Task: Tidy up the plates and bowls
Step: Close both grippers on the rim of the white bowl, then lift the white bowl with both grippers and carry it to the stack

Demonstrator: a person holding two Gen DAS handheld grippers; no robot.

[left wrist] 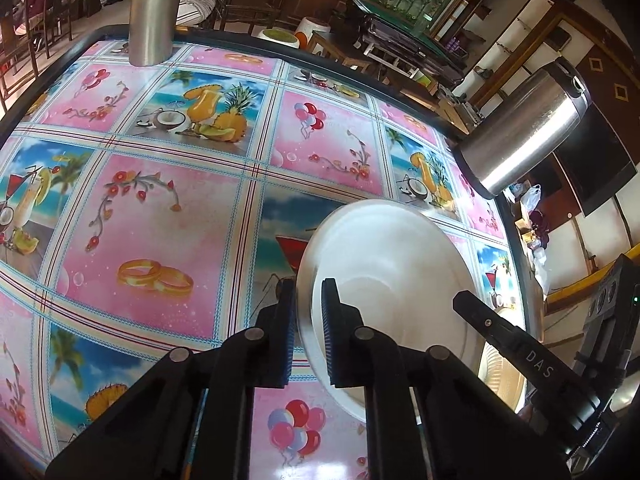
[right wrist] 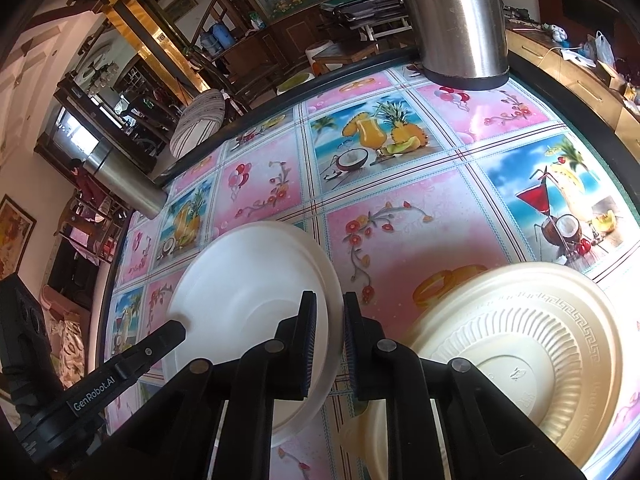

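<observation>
1. The white plate (left wrist: 384, 276) (right wrist: 256, 304) lies on the tabletop (left wrist: 168, 208) (right wrist: 400, 208), with both grippers at its rim from opposite sides.
2. In the left wrist view, the left gripper (left wrist: 309, 312) has its fingers (left wrist: 330, 320) closed on the plate's near-left rim, one finger outside the rim and one over the inside.
3. To the right in that same view, one finger of the right gripper (left wrist: 480, 316) reaches over the plate's right side.
4. A steel jug (left wrist: 524, 128) stands at the tabletop's far right edge, well apart from the plate; a steel tumbler (left wrist: 154, 8) stands at the far left.
5. In the right wrist view, a finger of the left gripper (right wrist: 160, 340) touches the plate's left edge.
6. The right gripper (right wrist: 327, 324) has its fingers (right wrist: 308, 332) on either side of the plate's right rim, one over the plate and one just outside; I cannot tell whether they press on it.
7. Right of them sits a cream plate (right wrist: 532, 344) with an embossed border, just beside the white one.
8. The steel tumbler (right wrist: 456, 20) stands far back; the jug (right wrist: 124, 180) sits at the left edge.
</observation>
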